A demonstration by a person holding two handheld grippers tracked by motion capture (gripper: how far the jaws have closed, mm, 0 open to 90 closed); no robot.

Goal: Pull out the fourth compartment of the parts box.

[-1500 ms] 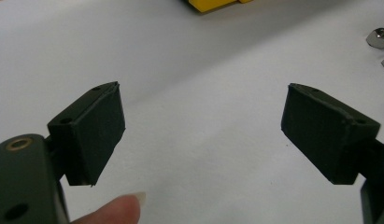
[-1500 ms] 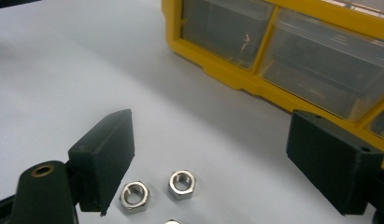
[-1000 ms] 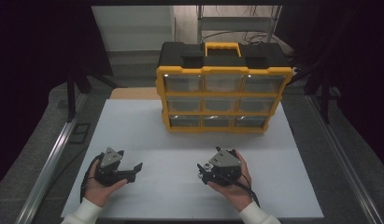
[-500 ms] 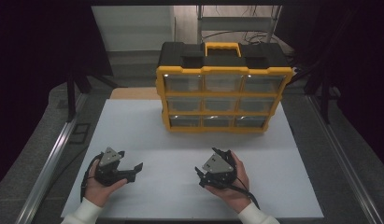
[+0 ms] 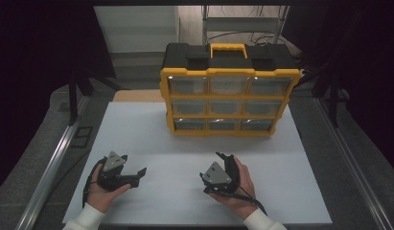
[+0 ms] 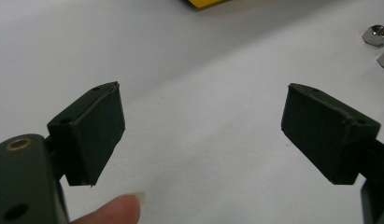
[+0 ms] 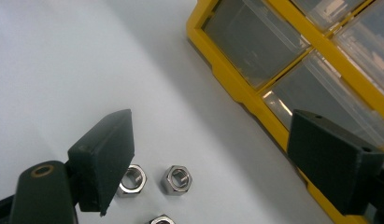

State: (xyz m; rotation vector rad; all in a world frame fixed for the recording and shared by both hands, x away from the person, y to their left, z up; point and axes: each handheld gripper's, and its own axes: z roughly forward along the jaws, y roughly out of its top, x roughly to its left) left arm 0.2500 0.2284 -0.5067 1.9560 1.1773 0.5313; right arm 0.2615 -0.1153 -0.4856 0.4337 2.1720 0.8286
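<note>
White table (image 5: 151, 129), bearing all other items. Yellow-and-black organizer (image 5: 228, 91), the landmark, standing upright at the table's far middle, its three rows of clear drawers facing the person; a yellow handle crowns its black top. Left gripper (image 5: 139, 173), held in the person's left hand well in front of the organizer and off toward its left corner; in the left gripper view (image 6: 203, 135) its jaws are spread wide over bare table, with nothing between them. Right gripper (image 5: 222, 158), held in the right hand in front of the organizer's middle, nearer to it than the left; in the right gripper view (image 7: 210, 158) its jaws are likewise spread wide and hold nothing. Hex nuts (image 7: 176, 178), small and silvery, lying loose on the table just in front of the organizer's lower edge, between and below the right gripper's jaws, one partly hidden behind the left jaw.
</note>
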